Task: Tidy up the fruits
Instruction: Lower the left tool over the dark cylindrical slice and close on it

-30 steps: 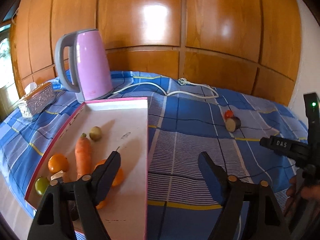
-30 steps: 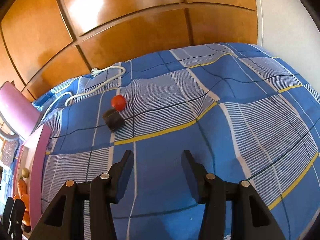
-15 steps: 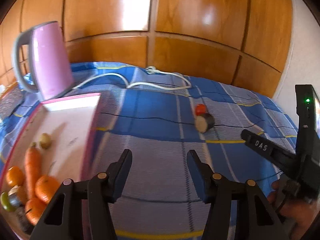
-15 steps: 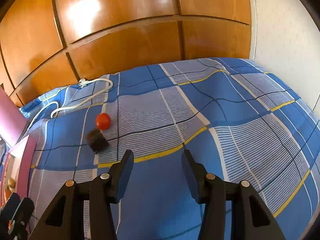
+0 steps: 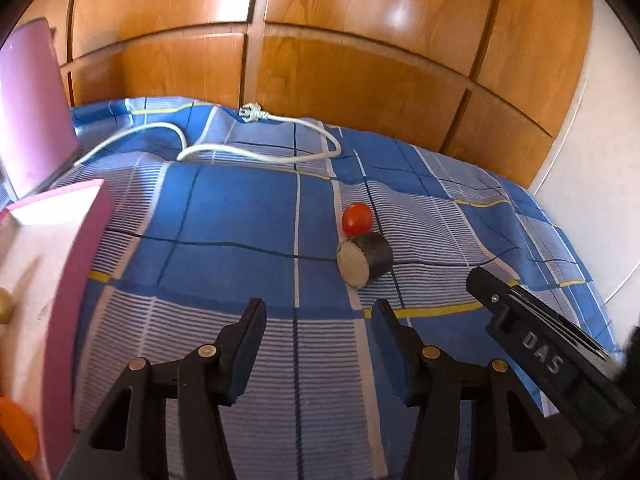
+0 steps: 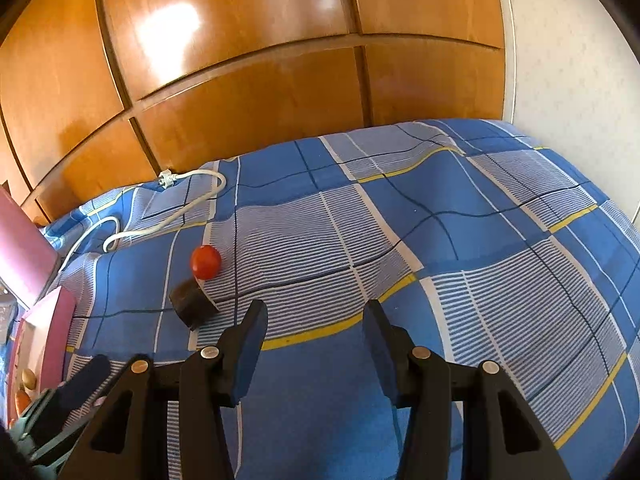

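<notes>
wall panels (image 6: pixel 248 92): glossy wood | tablecloth (image 5: pixel 240 216): matt checked cloth | tomato (image 5: pixel 357 218): smooth, shiny

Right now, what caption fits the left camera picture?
Open left gripper faces a red tomato and dark cut piece.

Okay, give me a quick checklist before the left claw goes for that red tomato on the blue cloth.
1. Left claw open and holding nothing: ok.
2. Red tomato in view, lying on the blue cloth: ok.
3. Tomato clear of neighbours: not ok, the dark cylinder piece sits against it, on the near side.
4. Right claw open, off to the side: ok.
5. Pink tray within view for drop-off: ok.
6. White cord away from the tomato: ok.
</notes>
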